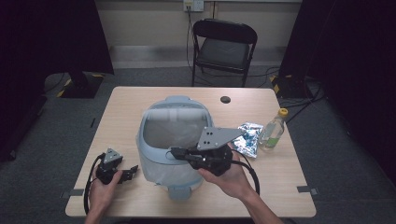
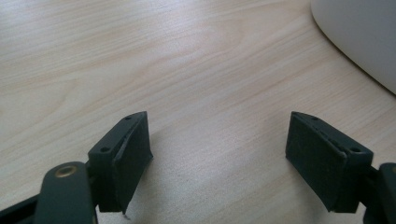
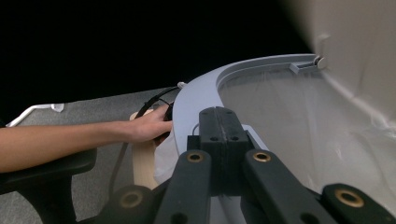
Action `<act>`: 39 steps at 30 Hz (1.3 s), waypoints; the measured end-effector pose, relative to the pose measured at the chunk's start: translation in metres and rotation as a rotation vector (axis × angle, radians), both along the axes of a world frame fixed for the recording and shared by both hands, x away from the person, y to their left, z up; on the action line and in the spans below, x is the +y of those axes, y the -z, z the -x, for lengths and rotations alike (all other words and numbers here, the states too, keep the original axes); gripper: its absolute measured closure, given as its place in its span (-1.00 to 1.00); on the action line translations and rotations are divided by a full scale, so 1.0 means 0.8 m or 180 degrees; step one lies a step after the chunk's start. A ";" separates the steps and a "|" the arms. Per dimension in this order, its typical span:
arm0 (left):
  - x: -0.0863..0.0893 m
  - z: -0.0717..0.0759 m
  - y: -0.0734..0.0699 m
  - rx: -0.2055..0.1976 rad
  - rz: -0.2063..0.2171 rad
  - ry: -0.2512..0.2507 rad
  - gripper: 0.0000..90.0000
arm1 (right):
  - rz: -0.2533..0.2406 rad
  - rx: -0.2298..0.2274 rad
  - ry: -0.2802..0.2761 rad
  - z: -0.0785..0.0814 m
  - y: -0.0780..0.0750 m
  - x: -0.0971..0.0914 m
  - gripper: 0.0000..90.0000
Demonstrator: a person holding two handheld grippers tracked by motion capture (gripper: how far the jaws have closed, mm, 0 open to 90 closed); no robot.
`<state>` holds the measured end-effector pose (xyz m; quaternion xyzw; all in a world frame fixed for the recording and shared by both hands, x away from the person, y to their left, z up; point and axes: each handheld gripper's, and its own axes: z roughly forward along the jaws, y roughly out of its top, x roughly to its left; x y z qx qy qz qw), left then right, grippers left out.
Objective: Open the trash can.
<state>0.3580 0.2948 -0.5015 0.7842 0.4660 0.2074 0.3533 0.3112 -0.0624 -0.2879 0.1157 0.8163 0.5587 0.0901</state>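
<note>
Bin w/ liner mid-frame, right gripper at its front rim

Pale blue bin stands centre of the table in high view, a white bag liner draped inside it; can't tell what lies inside. Right gripper, just right of centre, has jaws fully together at the bin's near rim; can't tell if liner is pinched. Left gripper, lower left, jaws wide apart, holding nothing, over bare wood. Foil packet & plastic bottle lie right of bin

The right gripper hides part of the bin's rim.
</note>
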 end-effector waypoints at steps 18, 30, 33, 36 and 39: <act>0.000 0.000 0.000 0.0000 0.0000 0.0000 -0.52 | -0.0342 0.0234 0.0148 -0.013 0.002 -0.028 0.51; 0.000 0.000 0.000 -0.0001 -0.0005 0.0002 -0.52 | -0.0386 0.0193 0.0612 -0.030 -0.007 -0.079 0.39; 0.000 0.000 0.000 0.0000 -0.0001 0.0001 -0.52 | -0.0426 0.0208 0.0759 -0.037 -0.003 -0.094 0.37; 0.000 0.000 0.000 0.0000 0.0000 0.0000 -0.52 | -0.0427 0.0170 0.0922 -0.041 -0.003 -0.106 0.34; 0.000 0.000 0.000 0.0000 -0.0001 0.0000 -0.52 | -0.0417 0.0198 0.1107 -0.046 0.001 -0.118 0.35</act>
